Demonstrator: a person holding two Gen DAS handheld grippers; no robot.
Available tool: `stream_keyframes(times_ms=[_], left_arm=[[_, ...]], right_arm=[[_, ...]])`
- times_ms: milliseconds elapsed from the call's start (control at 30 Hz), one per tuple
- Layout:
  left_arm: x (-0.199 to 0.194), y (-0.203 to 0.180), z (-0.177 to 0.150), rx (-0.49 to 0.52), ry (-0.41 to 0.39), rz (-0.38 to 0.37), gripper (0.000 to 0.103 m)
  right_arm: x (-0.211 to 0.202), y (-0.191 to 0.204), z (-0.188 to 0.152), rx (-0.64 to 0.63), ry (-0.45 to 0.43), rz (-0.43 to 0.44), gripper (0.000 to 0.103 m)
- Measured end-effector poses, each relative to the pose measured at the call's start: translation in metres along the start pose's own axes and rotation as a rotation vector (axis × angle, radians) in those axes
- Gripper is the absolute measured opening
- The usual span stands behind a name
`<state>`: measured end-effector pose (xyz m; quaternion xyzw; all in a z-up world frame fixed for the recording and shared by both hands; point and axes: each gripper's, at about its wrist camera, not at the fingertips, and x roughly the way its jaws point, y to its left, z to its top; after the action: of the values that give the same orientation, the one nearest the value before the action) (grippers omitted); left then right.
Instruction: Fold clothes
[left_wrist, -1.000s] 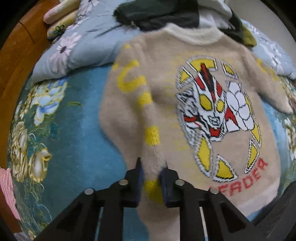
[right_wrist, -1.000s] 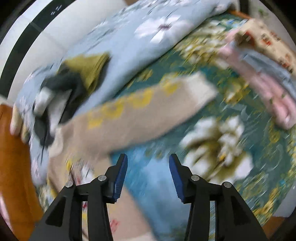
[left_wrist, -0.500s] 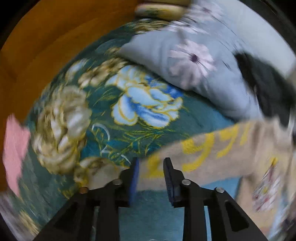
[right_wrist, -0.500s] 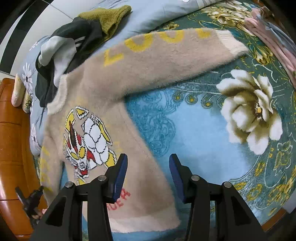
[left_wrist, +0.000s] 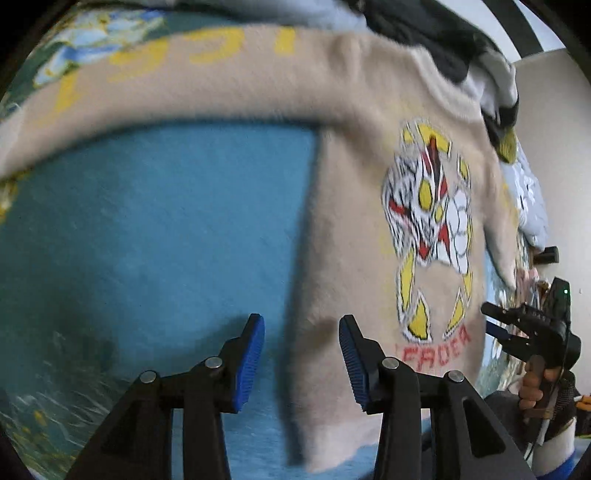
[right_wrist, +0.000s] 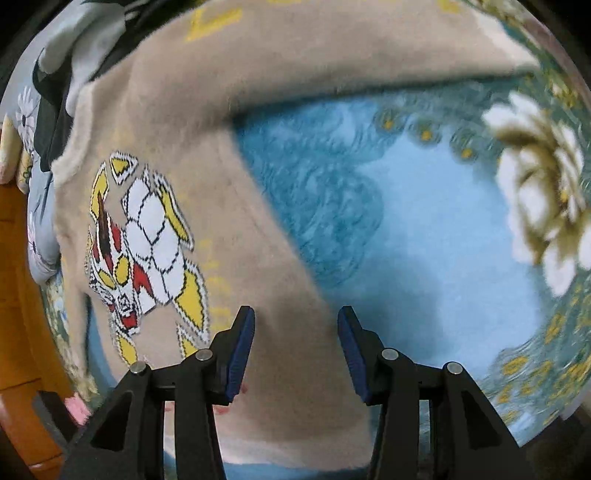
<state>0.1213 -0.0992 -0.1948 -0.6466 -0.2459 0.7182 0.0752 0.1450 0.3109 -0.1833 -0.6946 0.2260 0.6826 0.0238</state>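
A beige fuzzy sweater (left_wrist: 351, 206) with a red, yellow and white robot print lies face up on the blue floral bedspread (left_wrist: 166, 229), both sleeves spread out sideways. My left gripper (left_wrist: 301, 360) is open and empty, low over the sweater's left side edge near the hem. My right gripper (right_wrist: 295, 350) is open and empty over the sweater's (right_wrist: 229, 229) right side edge near the hem. The right gripper also shows in the left wrist view (left_wrist: 517, 325), held by a hand.
A heap of dark, white and olive clothes (left_wrist: 461, 48) lies beyond the collar on a pale blue floral quilt (left_wrist: 532, 199). An orange wooden bed frame (right_wrist: 14, 314) runs along the left of the right wrist view. The bedspread (right_wrist: 443, 240) stretches right of the sweater.
My left gripper has let go of the left sleeve, opened wider and swung back to the sweater's lower left edge. My right gripper has dropped closer to the lower right edge.
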Motion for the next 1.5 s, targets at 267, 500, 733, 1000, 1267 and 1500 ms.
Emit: stream_keyframes(times_ms=[267,500,733,1000,1267,1500], left_arm=[[0.003,-0.021,-0.007,0.015,-0.051,0.078,0.012],[-0.035,-0.042,-0.024,0.071,-0.086,0.044,0.01],[-0.022,-0.018,-0.042,0.007,-0.042,0.039,0.007],[-0.029,0.02,-0.029,-0.152,-0.097,-0.099,0.006],[-0.071,0.14,0.044,-0.626,-0.425,-0.046,0.014],[-0.059,0.184,0.068,-0.839,-0.492,-0.048,0.02]], right_arm=[[-0.018,0.006,-0.007,-0.045,-0.057,-0.015,0.011],[-0.038,0.014,-0.02,-0.158,-0.088,-0.037,0.01],[-0.048,-0.003,-0.033,-0.177,-0.071,-0.046,0.01],[-0.045,-0.002,-0.031,-0.165,-0.082,-0.023,0.012],[-0.061,-0.01,-0.039,-0.125,-0.17,0.143,0.021],[-0.054,-0.01,-0.028,-0.098,-0.181,0.149,0.023]])
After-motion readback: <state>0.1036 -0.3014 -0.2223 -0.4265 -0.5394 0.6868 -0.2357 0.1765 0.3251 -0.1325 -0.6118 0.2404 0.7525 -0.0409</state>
